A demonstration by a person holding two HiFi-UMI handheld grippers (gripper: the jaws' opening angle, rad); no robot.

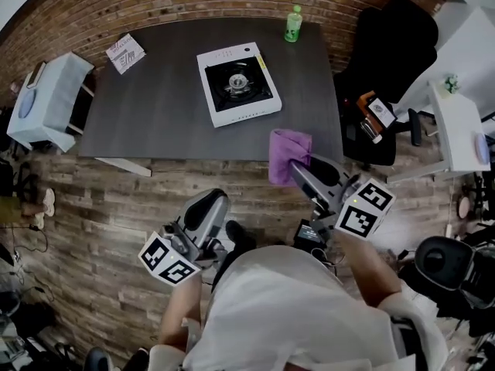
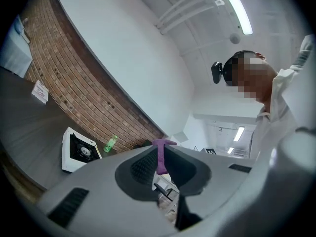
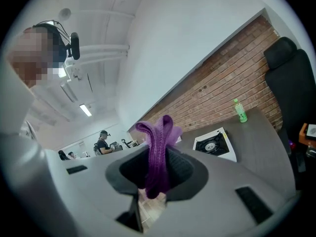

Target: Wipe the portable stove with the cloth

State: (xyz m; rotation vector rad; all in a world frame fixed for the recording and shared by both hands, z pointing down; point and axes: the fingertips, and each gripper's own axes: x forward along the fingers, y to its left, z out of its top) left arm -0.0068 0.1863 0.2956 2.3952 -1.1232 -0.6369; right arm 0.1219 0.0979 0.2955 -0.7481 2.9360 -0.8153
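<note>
While the stove [image 1: 238, 91] stands in the middle of the counter [image 1: 155, 107], well apart from both tools, the cloth [image 1: 288, 154] hangs at the near edge of the counter, to the right of the stove. The right tool [image 1: 300, 170] is closed on the cloth. In the right gripper view the fabric is pinched between its jaws, with a loop rising above them and an end hanging below. The left tool [image 1: 215, 201] is off the counter, over the floor [image 1: 100, 207], to the left of the right tool. Its jaws stand a little apart with only a narrow gap, and nothing is held between them. The cloth is purple, soft and of a knitted look, gathered in thick folds. The stove is a flat white square with a black top and a round metal burner [image 1: 237, 79]. The counter is dark grey and matte. A green bottle [image 1: 293, 23] stands at its far edge.
</note>
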